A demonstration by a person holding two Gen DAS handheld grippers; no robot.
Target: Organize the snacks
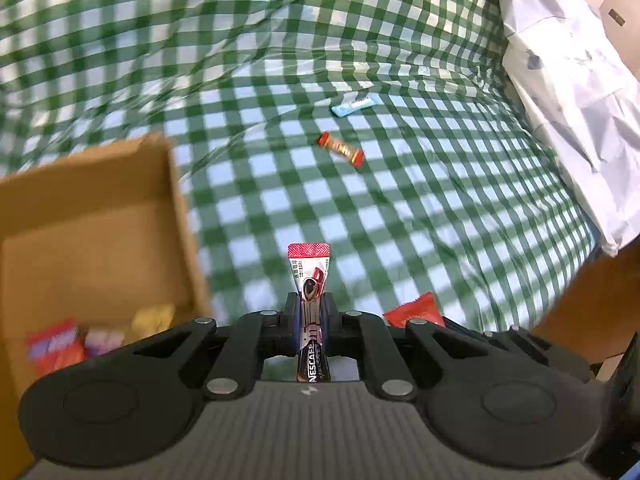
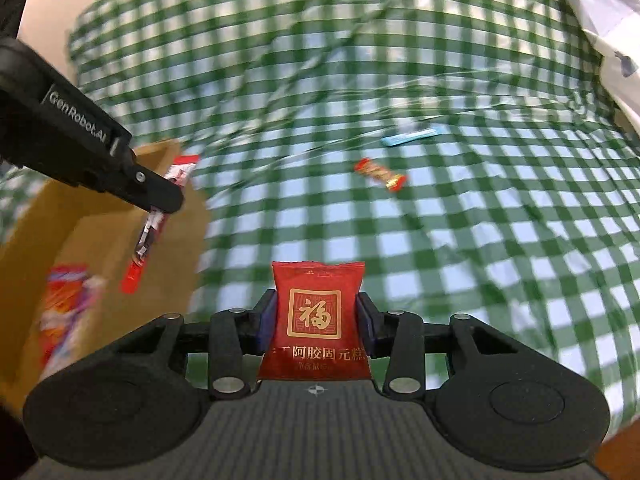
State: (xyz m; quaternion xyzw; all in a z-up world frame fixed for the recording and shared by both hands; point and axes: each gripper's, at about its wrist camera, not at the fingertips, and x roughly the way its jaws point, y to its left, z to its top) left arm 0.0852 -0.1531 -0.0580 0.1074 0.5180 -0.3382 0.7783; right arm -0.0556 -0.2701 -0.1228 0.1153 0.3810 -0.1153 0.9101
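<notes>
My left gripper [image 1: 311, 312] is shut on a Nescafe coffee stick [image 1: 310, 276], held upright just right of the cardboard box [image 1: 176, 184]. In the right wrist view the left gripper [image 2: 160, 200] holds that coffee stick [image 2: 150, 232] above the cardboard box [image 2: 80, 216]. My right gripper [image 2: 318, 316] is shut on a red snack packet [image 2: 318, 312] with gold Chinese characters; its corner shows in the left wrist view [image 1: 416, 310]. The box holds several snacks [image 1: 56, 344]. A red-and-gold candy [image 1: 341, 149] [image 2: 380, 174] and a light blue packet [image 1: 355, 105] [image 2: 412, 136] lie on the cloth.
A green-and-white checked cloth [image 1: 400, 220] with wrinkles covers the table. A white patterned bag or cloth [image 1: 572, 92] lies at the right, beside a cardboard panel [image 1: 616, 12]. The table's wooden edge [image 1: 592, 304] shows at the lower right.
</notes>
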